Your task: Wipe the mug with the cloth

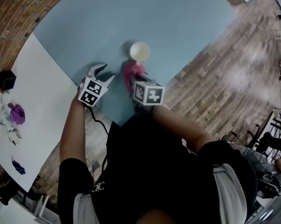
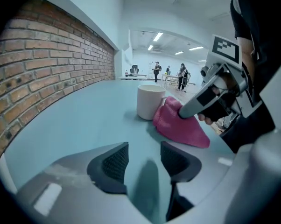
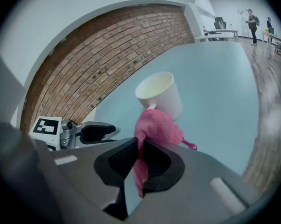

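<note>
A white mug [image 1: 139, 52] stands upright on the light blue table [image 1: 178, 22]. A pink cloth [image 1: 130, 73] lies bunched against the mug's near side, touching it. My right gripper [image 3: 139, 158] is shut on the cloth [image 3: 157, 127], which rises from between its jaws toward the mug [image 3: 159, 94]. My left gripper [image 1: 103, 73] hovers low over the table to the left of the cloth, open, with nothing between its jaws. In the left gripper view the mug [image 2: 151, 101] and cloth [image 2: 180, 125] sit ahead and to the right, with the right gripper [image 2: 210, 101] pressing into the cloth.
A white sheet [image 1: 33, 106] adjoins the blue table on the left, bearing a black cube [image 1: 6, 80] and purple objects [image 1: 17, 113]. A brick wall [image 2: 47, 73] runs along the table's far side. Wooden floor [image 1: 224, 78] lies to the right, where several people stand in the distance.
</note>
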Available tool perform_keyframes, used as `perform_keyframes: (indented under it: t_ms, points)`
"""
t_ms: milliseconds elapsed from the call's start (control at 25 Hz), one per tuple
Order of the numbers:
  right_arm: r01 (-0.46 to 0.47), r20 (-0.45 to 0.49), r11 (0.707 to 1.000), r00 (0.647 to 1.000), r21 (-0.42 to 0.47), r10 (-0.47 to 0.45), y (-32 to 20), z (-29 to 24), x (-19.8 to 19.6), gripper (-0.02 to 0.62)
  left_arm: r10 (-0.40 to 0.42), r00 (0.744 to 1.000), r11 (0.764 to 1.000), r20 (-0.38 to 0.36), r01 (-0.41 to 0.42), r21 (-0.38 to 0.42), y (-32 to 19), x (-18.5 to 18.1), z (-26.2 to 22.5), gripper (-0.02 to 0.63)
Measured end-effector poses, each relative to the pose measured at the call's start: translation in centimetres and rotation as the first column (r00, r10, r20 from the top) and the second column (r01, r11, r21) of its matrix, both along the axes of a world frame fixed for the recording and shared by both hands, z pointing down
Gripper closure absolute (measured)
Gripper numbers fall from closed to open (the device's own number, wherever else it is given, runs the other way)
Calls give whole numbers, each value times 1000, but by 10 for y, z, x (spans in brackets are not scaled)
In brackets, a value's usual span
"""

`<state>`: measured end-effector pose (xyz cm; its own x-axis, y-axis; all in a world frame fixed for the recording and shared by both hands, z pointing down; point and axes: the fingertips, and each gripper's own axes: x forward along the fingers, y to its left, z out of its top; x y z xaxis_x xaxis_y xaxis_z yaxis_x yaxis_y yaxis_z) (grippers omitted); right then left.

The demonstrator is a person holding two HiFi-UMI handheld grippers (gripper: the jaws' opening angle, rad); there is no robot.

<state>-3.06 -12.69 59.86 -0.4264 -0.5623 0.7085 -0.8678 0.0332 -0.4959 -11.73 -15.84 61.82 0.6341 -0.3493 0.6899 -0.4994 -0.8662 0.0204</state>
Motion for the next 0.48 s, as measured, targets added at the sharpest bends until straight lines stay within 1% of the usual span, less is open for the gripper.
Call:
perform_keyframes:
  t_ms: [80, 160, 200, 240, 280, 400, 480]
  points:
    - [18, 6, 997, 1000, 73, -19, -5, -17, -6, 552, 1, 1000, 1000, -2, -1, -3, -1, -1, 1, 378]
    - [46, -4, 986, 999, 158, -46, -11, -35, -13, 552, 4, 1000, 1000, -3, -4, -6, -2, -1, 2, 377]
    - [52, -12, 983, 999, 175, -51, -13, -38, -14, 552, 7, 1000, 1000, -5, -7, -6, -3, -1, 2, 377]
    - [52, -21, 985, 999, 166, -49, -13, -35, -14, 552, 10, 1000, 1000, -9, -10, -5, -4, -1, 2, 379]
    - [44, -31, 990, 999, 133, -41, -11, -27, -11, 552, 13, 1000, 1000, -15, -13, -4, -7, 0, 1, 377]
    - [-7, -87, 1000, 996, 7, 7, 5, 0, 12, 552, 36, 999, 999, -39, -35, 9, -18, 10, -6, 377]
    - [-32, -119, 999, 992, -19, 30, 16, 5, 28, 551, 76, 996, 997, -50, -75, 22, -27, 20, -11, 377]
